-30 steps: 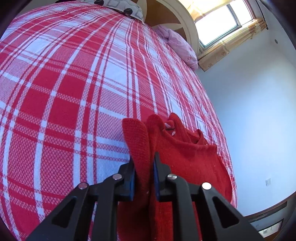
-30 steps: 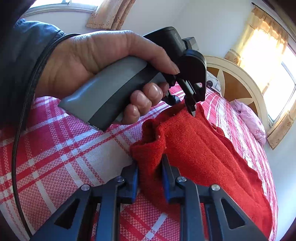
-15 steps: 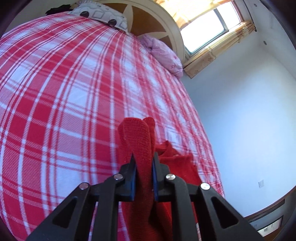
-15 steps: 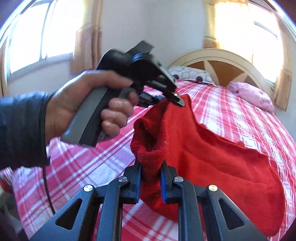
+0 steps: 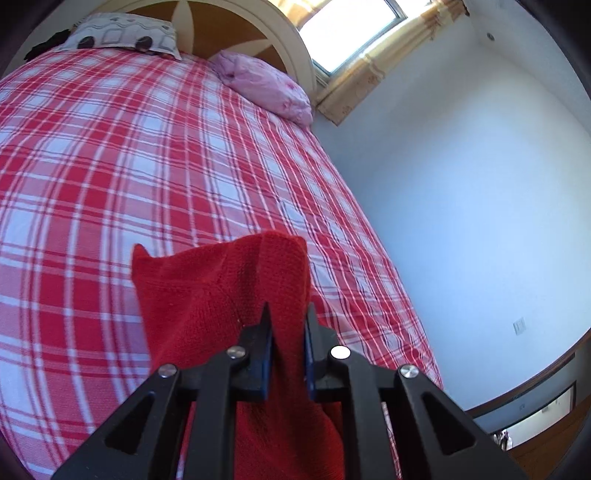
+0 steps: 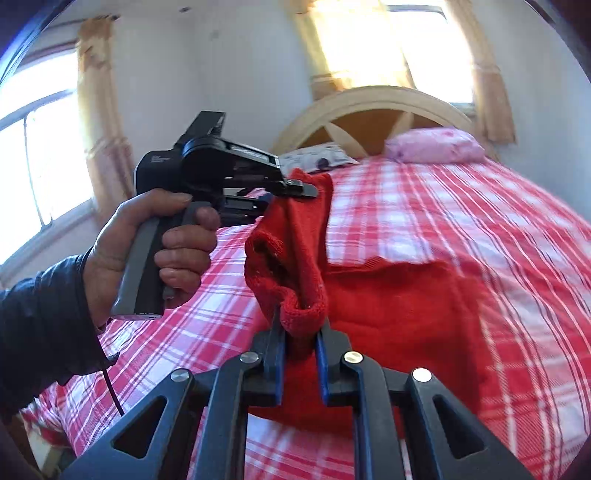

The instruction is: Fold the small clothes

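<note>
A small red knit sweater (image 6: 399, 295) is lifted off the red-and-white plaid bed (image 6: 461, 206). My right gripper (image 6: 300, 321) is shut on its rolled edge. My left gripper (image 5: 287, 314) is shut on another fold of the red sweater (image 5: 221, 295), which stands up in front of its fingers. In the right wrist view the left gripper (image 6: 295, 190) shows up and to the left, held by a hand, pinching the sweater's top corner. The sweater's lower part drapes down toward the bed.
A pink pillow (image 5: 266, 86) and a patterned pillow (image 5: 122, 35) lie at the wooden headboard (image 6: 369, 110). A white wall (image 5: 461, 184) runs along the bed's right side. Curtained windows (image 6: 40, 147) are behind and left of the bed.
Both grippers have risen with the sweater, pulling it higher off the bed. The views have tilted up toward the headboard. The cloth between the grippers has spread wider in the left wrist view.
</note>
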The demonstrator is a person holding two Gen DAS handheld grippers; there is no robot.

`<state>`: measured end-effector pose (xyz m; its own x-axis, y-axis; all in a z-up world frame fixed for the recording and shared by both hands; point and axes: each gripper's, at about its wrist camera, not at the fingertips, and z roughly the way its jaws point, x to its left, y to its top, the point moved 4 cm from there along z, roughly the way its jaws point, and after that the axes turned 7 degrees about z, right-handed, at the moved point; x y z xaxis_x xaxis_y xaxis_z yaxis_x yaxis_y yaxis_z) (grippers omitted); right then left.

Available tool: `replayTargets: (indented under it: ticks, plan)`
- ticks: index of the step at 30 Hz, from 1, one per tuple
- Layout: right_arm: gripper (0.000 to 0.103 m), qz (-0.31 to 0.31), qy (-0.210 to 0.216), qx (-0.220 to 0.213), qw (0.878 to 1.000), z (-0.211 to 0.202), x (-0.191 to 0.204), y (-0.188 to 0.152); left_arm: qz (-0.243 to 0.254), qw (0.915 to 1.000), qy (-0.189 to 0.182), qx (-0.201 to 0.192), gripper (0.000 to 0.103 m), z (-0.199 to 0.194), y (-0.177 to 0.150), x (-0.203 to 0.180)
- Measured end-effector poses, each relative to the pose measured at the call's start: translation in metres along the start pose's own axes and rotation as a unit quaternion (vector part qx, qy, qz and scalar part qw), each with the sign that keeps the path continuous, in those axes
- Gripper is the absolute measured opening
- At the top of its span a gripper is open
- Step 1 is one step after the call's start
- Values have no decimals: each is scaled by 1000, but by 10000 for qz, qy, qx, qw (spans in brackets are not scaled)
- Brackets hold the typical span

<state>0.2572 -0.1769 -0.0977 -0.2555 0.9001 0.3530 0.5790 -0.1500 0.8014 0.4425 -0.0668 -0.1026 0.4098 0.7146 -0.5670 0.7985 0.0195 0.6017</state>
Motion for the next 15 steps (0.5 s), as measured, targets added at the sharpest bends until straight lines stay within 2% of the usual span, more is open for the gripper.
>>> replayTargets:
  ticks: [9, 15]
  plan:
    - [10, 1157, -175, 275, 9928, -15, -80, -12, 259, 9980, 34, 568, 14, 82, -9, -34]
    - [10, 1544, -222, 413, 9869, -22, -104, -31, 441, 9947, 110, 925, 14, 122, -26, -53]
